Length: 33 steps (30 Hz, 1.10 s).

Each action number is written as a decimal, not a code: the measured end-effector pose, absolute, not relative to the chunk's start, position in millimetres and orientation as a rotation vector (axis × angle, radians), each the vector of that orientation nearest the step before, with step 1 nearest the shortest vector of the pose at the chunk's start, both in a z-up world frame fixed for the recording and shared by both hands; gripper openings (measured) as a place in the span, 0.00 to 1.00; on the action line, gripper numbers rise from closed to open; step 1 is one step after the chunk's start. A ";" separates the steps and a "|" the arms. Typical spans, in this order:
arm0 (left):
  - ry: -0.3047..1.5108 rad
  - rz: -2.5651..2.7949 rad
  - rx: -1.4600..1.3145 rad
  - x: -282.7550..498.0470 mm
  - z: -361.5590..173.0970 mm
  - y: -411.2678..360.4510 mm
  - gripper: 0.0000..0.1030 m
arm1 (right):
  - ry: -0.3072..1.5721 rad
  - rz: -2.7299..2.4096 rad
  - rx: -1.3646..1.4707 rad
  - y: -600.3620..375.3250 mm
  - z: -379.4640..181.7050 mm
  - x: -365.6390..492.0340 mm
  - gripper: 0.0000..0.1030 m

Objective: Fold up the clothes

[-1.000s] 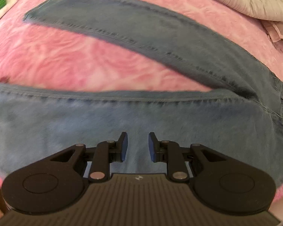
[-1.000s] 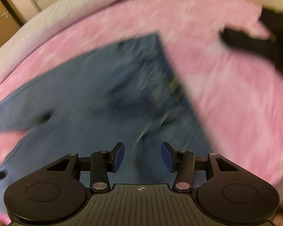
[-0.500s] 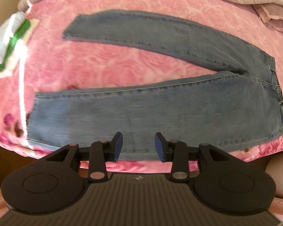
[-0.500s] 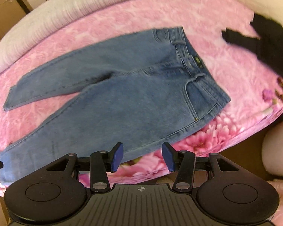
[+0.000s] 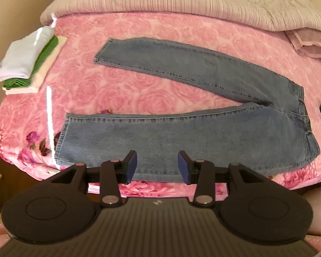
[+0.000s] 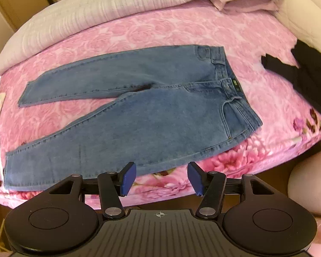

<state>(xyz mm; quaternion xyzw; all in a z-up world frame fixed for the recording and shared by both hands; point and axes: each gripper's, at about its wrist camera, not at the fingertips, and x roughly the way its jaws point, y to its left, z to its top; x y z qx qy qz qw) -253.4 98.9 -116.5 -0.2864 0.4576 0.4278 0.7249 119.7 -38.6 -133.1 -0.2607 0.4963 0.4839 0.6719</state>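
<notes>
Here the jeans [image 5: 203, 128] lie flat on the pink blanket [image 5: 122, 90], filling mid-frame, legs splayed toward frame left. Left gripper [image 5: 157, 167] and right gripper [image 6: 161, 178] sit at lower centre, jaws apart and opening, nothing between them, above the near edge of the denim.

Jeans [image 5: 203, 128] lying flat on the pink bed [image 5: 122, 92], legs spread apart, left gripper [image 5: 157, 167] hovering above, jaws opening, nothing between them.
</notes>
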 end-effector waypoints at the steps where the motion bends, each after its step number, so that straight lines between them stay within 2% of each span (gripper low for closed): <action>1: 1.006 0.952 -0.628 -253.3 -114.2 95.8 0.38 | 1.117 1.095 -0.591 -39.7 -133.0 119.2 0.56; 33: 0.907 1.144 -0.743 -213.9 -96.6 -88.3 0.42 | 1.056 1.312 -0.725 -118.7 -121.9 220.5 0.56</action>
